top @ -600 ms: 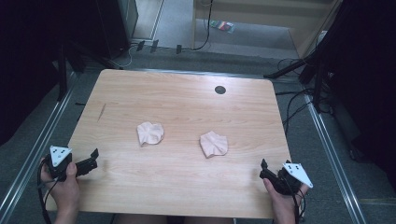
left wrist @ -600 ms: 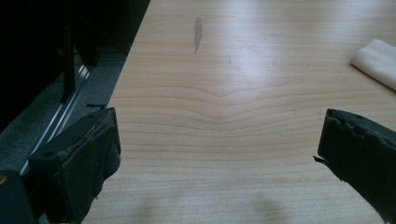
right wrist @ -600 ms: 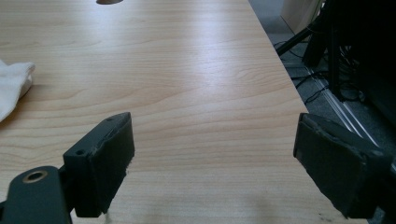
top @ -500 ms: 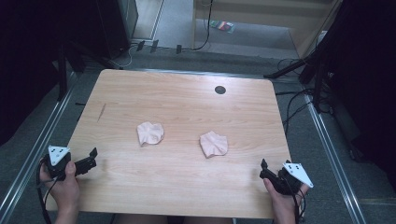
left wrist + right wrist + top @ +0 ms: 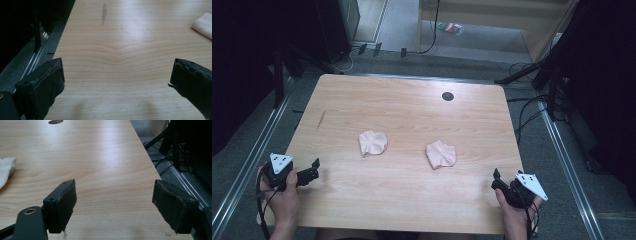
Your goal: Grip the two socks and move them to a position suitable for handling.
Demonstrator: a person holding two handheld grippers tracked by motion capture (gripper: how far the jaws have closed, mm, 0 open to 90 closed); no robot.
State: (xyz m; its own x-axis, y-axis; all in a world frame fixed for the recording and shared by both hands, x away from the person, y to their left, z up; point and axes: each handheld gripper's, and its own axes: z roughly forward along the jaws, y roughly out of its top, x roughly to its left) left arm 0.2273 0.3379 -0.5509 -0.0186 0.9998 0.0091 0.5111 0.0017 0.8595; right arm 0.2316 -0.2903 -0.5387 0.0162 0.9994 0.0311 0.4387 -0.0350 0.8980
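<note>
The high view shows two pale crumpled cloths on the table [image 5: 412, 120]: the left cloth [image 5: 372, 143] and the right cloth [image 5: 441, 154], well apart, both near the centre. The left gripper [image 5: 314, 170] sits at the near left edge, the right gripper [image 5: 496, 178] at the near right edge. Each gripper view shows its fingers spread wide over bare wood, empty. A dark round hole [image 5: 447, 96] lies near the far edge.

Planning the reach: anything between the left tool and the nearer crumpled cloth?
Nothing: bare wooden tabletop lies between left tool and left crumpled cloth, per the high view.
</note>
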